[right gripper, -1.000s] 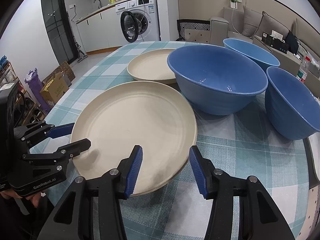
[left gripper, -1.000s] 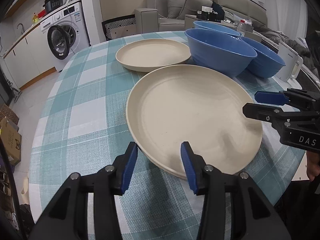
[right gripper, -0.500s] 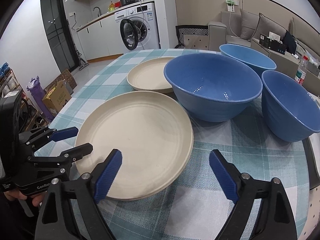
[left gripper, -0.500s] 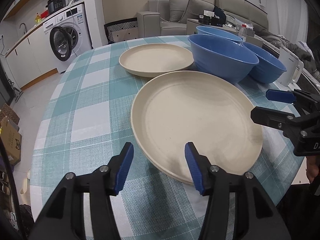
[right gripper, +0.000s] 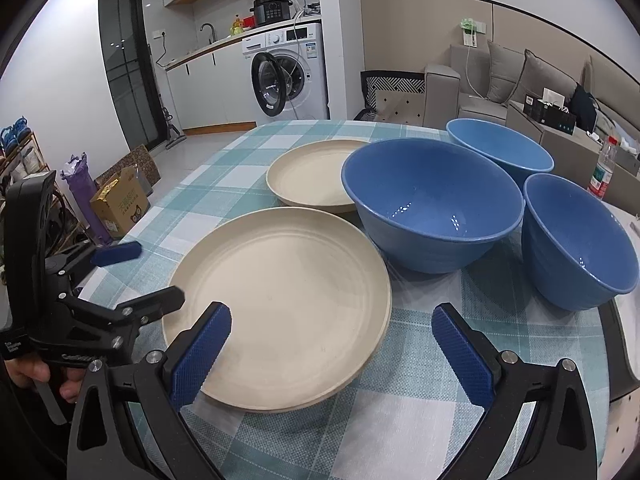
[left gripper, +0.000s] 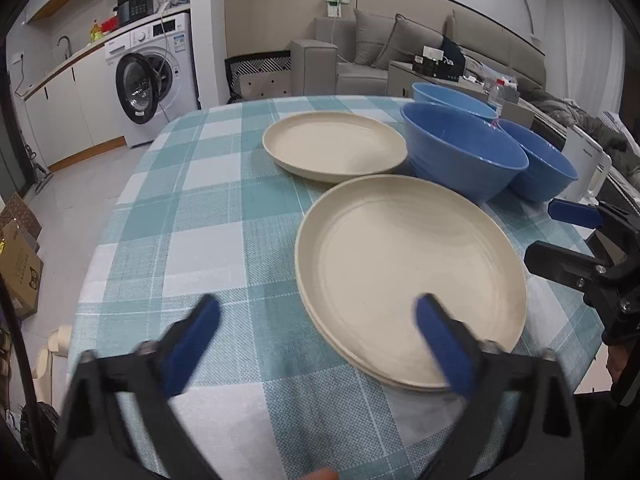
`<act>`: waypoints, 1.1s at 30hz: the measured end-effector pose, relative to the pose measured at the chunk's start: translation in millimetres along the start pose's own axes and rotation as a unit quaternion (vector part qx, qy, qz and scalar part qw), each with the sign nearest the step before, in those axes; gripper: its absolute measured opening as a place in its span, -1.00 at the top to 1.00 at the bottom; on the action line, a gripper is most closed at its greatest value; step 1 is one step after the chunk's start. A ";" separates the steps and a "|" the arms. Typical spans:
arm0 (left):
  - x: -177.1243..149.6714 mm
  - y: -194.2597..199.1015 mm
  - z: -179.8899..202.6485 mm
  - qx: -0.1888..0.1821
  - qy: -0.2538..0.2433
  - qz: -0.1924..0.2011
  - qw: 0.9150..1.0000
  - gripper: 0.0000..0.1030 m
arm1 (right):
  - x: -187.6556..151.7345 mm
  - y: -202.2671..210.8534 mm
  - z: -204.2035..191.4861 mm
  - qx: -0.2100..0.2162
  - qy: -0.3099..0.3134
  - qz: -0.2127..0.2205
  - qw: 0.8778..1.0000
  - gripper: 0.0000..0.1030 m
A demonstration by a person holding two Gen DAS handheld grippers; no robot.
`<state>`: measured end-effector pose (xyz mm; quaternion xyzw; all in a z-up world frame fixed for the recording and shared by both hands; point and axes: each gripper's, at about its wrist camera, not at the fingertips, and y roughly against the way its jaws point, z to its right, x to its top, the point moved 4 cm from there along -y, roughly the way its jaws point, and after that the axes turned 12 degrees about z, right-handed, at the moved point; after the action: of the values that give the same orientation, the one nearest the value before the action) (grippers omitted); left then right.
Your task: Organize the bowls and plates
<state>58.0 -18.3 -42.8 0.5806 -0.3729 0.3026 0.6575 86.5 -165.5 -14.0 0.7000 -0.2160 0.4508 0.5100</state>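
Two cream plates lie stacked (left gripper: 412, 272) (right gripper: 280, 296) at the near side of the checked table. A single cream plate (left gripper: 334, 146) (right gripper: 308, 176) lies behind them. Three blue bowls (left gripper: 464, 160) (right gripper: 432, 204) stand in a cluster to the right. My left gripper (left gripper: 318, 312) (right gripper: 158, 274) hangs over the stack's near left rim, jaws opening wide, pads touching nothing. My right gripper (right gripper: 332, 312) (left gripper: 542, 232) hovers at the stack's right rim, jaws also opening, nothing pressed between them.
The table's round edge (left gripper: 100, 248) drops off on the left to a floor with cardboard boxes (right gripper: 120, 204). A white kettle (left gripper: 588, 168) and a water bottle (right gripper: 600, 176) stand at the far right. A washing machine (left gripper: 156, 80) and a sofa stand behind the table.
Both grippers' jaws have spread from narrow to wide. Both have drawn back a little from the stacked plates, which lie still.
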 end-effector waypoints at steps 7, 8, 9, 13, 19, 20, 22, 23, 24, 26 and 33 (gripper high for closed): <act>10.3 6.1 -4.9 0.001 0.004 0.016 1.000 -1.00 | 8.7 1.2 3.1 0.004 0.001 0.009 1.000 -0.99; 11.1 5.9 -5.9 0.001 0.006 0.015 1.000 -1.00 | 9.0 1.7 2.7 0.004 0.001 0.010 1.000 -0.99; 11.8 5.9 -7.0 0.003 0.007 0.016 1.000 -1.00 | 9.8 2.2 3.0 0.004 0.001 0.012 1.000 -0.99; 15.8 5.4 -11.2 0.000 0.016 0.018 1.000 -1.00 | 13.4 5.5 5.8 0.004 -0.001 0.020 1.000 -0.99; 25.7 1.6 -20.5 0.002 0.037 0.017 0.999 -1.00 | 24.7 7.9 8.1 0.010 -0.004 0.026 1.000 -0.99; 27.9 0.1 -21.7 0.003 0.039 0.017 0.999 -1.00 | 27.1 7.4 8.4 0.011 -0.003 0.027 1.000 -0.99; 32.4 -3.7 -24.5 0.004 0.042 0.019 0.999 -1.00 | 32.0 5.8 9.1 0.012 -0.002 0.028 1.000 -0.99; 33.9 -6.2 -25.7 0.004 0.042 0.017 0.999 -1.00 | 34.7 4.4 9.9 0.013 -0.004 0.027 1.000 -0.99; 35.8 -8.8 -27.2 0.006 0.042 0.015 0.999 -1.00 | 37.9 2.9 11.1 0.016 -0.005 0.027 1.000 -0.99; 39.4 -12.8 -30.3 0.009 0.046 0.014 0.999 -1.00 | 43.5 1.0 12.4 0.016 -0.007 0.029 0.999 -0.99; 51.8 -27.1 -39.8 0.003 0.055 0.010 0.998 -1.00 | 63.6 -4.8 16.2 0.002 -0.009 0.036 0.999 -0.99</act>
<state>114.0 15.4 -15.6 0.5615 -0.3408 0.3421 0.6720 128.6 -168.4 36.5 0.6967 -0.2446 0.4633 0.4901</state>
